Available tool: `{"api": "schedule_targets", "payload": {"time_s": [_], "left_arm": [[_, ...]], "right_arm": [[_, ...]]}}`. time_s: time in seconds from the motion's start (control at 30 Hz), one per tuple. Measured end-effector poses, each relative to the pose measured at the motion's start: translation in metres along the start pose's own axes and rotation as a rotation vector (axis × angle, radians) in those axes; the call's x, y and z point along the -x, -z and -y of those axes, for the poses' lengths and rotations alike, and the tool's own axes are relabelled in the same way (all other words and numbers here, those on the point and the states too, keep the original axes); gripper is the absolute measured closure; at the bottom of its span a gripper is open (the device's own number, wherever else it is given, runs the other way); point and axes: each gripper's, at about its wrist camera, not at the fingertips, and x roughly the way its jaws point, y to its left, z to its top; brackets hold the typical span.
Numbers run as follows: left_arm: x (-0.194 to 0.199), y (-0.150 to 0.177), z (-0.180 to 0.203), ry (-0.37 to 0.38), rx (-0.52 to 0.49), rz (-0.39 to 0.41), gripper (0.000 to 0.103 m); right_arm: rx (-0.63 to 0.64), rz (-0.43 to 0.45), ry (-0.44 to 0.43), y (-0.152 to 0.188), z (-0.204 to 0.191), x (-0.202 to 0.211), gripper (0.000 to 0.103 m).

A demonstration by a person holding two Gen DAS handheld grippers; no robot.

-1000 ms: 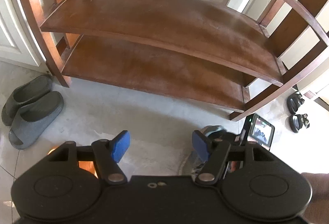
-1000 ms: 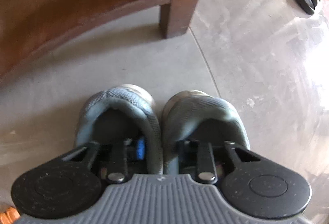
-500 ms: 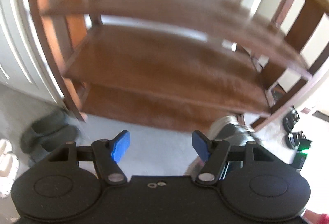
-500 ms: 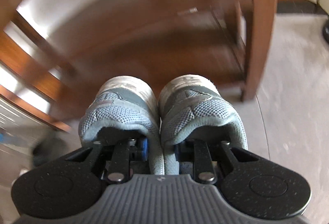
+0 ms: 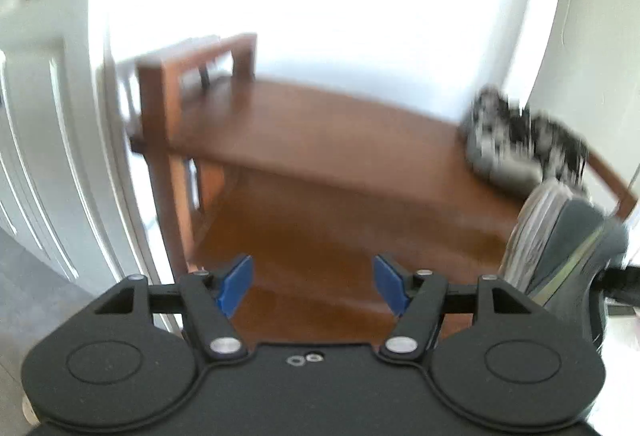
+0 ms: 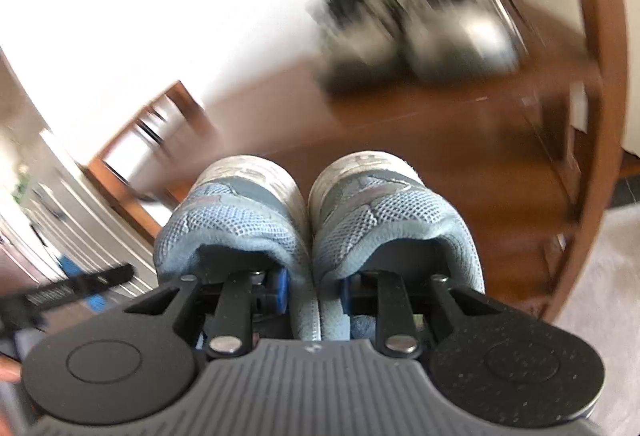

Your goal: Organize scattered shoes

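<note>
My right gripper (image 6: 313,286) is shut on a pair of grey-blue mesh sneakers (image 6: 312,220), one finger inside each shoe, pinching the two inner collars together. The pair hangs in the air in front of the wooden shoe rack's (image 6: 472,140) top shelf. In the left wrist view the same sneakers (image 5: 560,244) show soles-out at the right edge, below the top shelf (image 5: 320,132). My left gripper (image 5: 313,282) is open with nothing between its blue pads. A blurred black-and-white pair of shoes (image 5: 520,144) stands on the top shelf at the right.
White panelled doors (image 5: 52,156) stand left of the rack, with a bright white wall behind it. The rack's curved right side post (image 6: 604,116) rises near the carried pair. Pale floor (image 6: 600,276) shows at lower right.
Both grippers rose from floor level to the top shelf's height. The right one lifted the sneaker pair off the floor and tilted up. The grey slippers and floor left the left view.
</note>
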Motion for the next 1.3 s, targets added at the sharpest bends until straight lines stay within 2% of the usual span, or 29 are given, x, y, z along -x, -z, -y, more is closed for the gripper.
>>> {"api": "schedule_targets", "payload": {"time_s": [0.13, 0.3, 0.37, 0.57, 0.67, 0.8, 1.03, 1.1, 1.2, 1.3], "left_arm": [[0.019, -0.026, -0.014, -0.013, 0.005, 0.073, 0.037], [0.034, -0.037, -0.030, -0.031, 0.050, 0.102, 0.037], [0.038, -0.036, -0.039, -0.044, 0.066, 0.100, 0.037], [0.038, -0.034, -0.061, -0.059, 0.106, 0.075, 0.036], [0.034, -0.033, -0.065, -0.050, 0.114, 0.065, 0.036], [0.026, -0.035, -0.065, -0.026, 0.121, 0.060, 0.036], [0.018, -0.032, -0.066, 0.000, 0.126, 0.047, 0.036], [0.015, -0.030, -0.068, 0.000, 0.125, 0.044, 0.036], [0.012, -0.029, -0.072, -0.004, 0.128, 0.040, 0.036], [0.007, -0.025, -0.076, -0.008, 0.137, 0.027, 0.036]], "right_arm": [[0.031, -0.001, -0.057, -0.065, -0.038, -0.006, 0.076], [0.016, -0.008, -0.052, -0.121, -0.075, -0.043, 0.075], [0.028, 0.018, -0.053, -0.139, -0.086, -0.059, 0.075], [0.010, 0.018, -0.028, -0.172, -0.101, -0.090, 0.075], [-0.042, -0.023, 0.003, -0.188, -0.099, -0.117, 0.074], [-0.081, -0.085, 0.098, -0.207, -0.093, -0.163, 0.073], [-0.136, -0.170, 0.193, -0.225, -0.079, -0.219, 0.073], [-0.148, -0.201, 0.243, -0.232, -0.074, -0.238, 0.072], [-0.156, -0.200, 0.270, -0.239, -0.070, -0.250, 0.072], [-0.111, -0.190, 0.299, -0.250, -0.071, -0.263, 0.072]]}}
